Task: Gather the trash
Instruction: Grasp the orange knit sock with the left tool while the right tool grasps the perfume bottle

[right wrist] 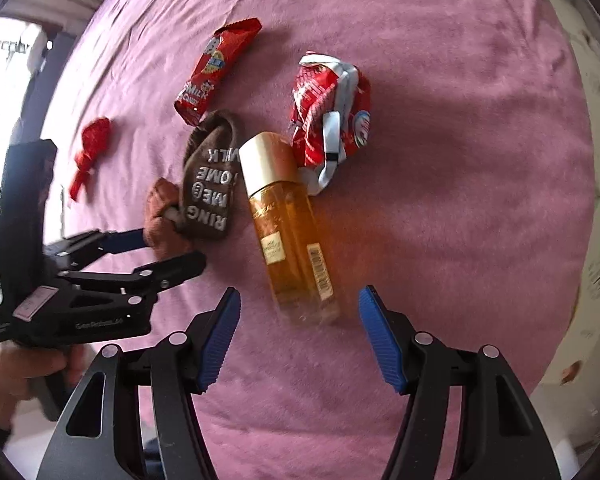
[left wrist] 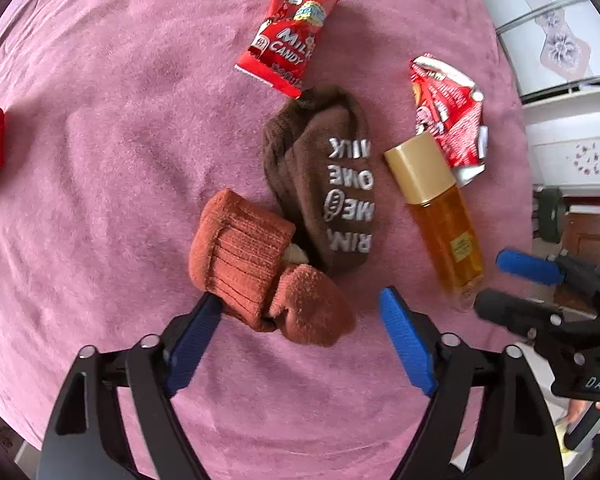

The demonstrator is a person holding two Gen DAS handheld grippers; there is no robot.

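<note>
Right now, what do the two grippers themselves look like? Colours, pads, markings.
Both match: the left gripper and right gripper have black angular frames with silver rivets and ribbed blue finger pads. White lettering marks the bodies. No cables visible. A bare hand holds the left one.

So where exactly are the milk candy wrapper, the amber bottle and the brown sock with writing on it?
milk candy wrapper (left wrist: 290, 36), left wrist view, on the middle of its red printed face.
amber bottle (right wrist: 292, 236), right wrist view, on its glass body by the label.
brown sock (left wrist: 332, 184), left wrist view, on the lettered sole.
</note>
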